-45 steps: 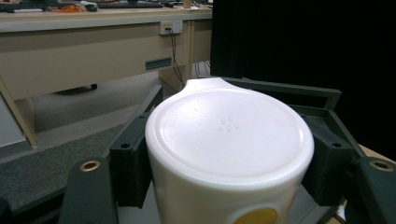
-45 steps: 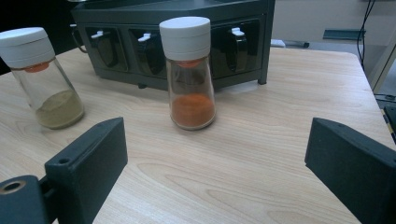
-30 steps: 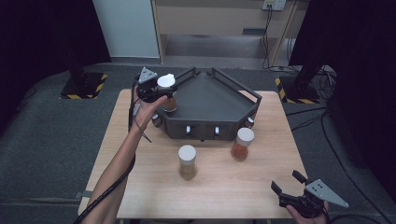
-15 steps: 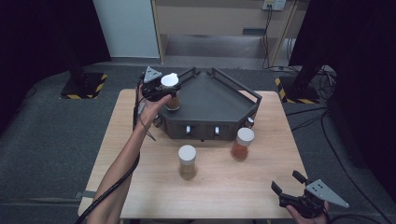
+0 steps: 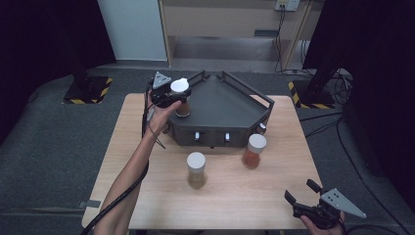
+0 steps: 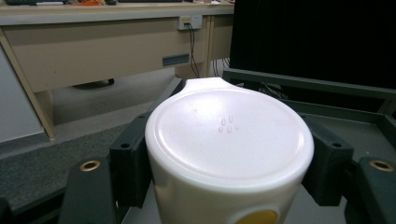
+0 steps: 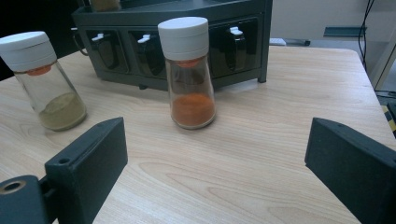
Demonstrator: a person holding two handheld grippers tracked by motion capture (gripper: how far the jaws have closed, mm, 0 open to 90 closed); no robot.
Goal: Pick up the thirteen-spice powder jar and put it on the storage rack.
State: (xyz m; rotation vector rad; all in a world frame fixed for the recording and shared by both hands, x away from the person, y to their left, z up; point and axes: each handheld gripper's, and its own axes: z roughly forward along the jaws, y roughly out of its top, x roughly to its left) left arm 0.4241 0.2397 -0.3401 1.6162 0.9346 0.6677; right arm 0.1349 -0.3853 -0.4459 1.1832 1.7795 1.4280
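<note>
The left gripper (image 5: 172,95) is clamped on the white cap of a spice jar (image 5: 181,98), which is held upright over the left corner of the dark rack (image 5: 230,105); in the left gripper view the cap (image 6: 229,140) is pinched between both black jaws. The right gripper (image 5: 303,196) is held spread and empty at the table's (image 5: 147,191) near right corner. Two more jars, one with orange powder (image 7: 189,74) and one with greenish powder (image 7: 44,79), are stood on the table before the rack.

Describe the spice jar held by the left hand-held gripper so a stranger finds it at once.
On the wooden table stands a dark rack. Over its left end, the left hand-held gripper clamps a white-capped jar. The two other jars stand free on the table.
</note>
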